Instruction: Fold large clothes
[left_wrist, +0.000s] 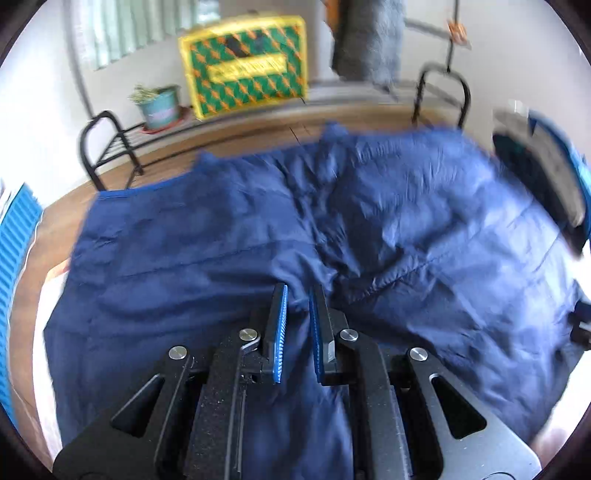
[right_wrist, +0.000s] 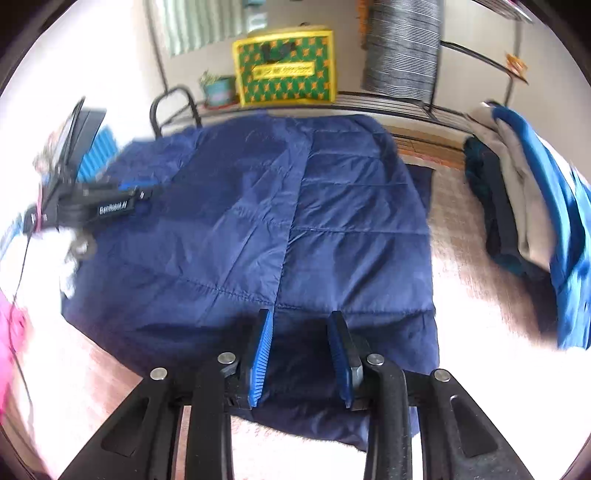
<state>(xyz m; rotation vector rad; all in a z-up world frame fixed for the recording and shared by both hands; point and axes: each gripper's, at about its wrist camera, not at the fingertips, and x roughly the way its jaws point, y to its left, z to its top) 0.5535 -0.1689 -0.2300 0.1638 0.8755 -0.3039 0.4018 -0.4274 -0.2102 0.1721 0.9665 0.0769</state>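
One large garment is in hand here, a navy-blue quilted padded jacket (right_wrist: 280, 221) spread flat on the wooden table (left_wrist: 229, 140), and it fills most of the tabletop between the two tools. Judging by its tidy rectangular outline, with straight side edges and a seam running down its middle in the right wrist view, a first fold seems already made. It is not yet a compact bundle, so I judge at least one more fold, near hem to far edge or side to side, is left. At the left, the left gripper (left_wrist: 298, 291) hovers over rumpled cloth with its blue-padded jaws only a narrow slit apart; cloth shows behind the gap, but whether any is pinched I cannot tell. Further right, the right gripper (right_wrist: 301, 317) stands released, jaws well apart over the near hem, nothing pressed between them. At the far right of the table, a pile of other clothes in blue, grey and dark teal (right_wrist: 517, 206) lies well apart from the jacket; whether those are finished or waiting I cannot tell.
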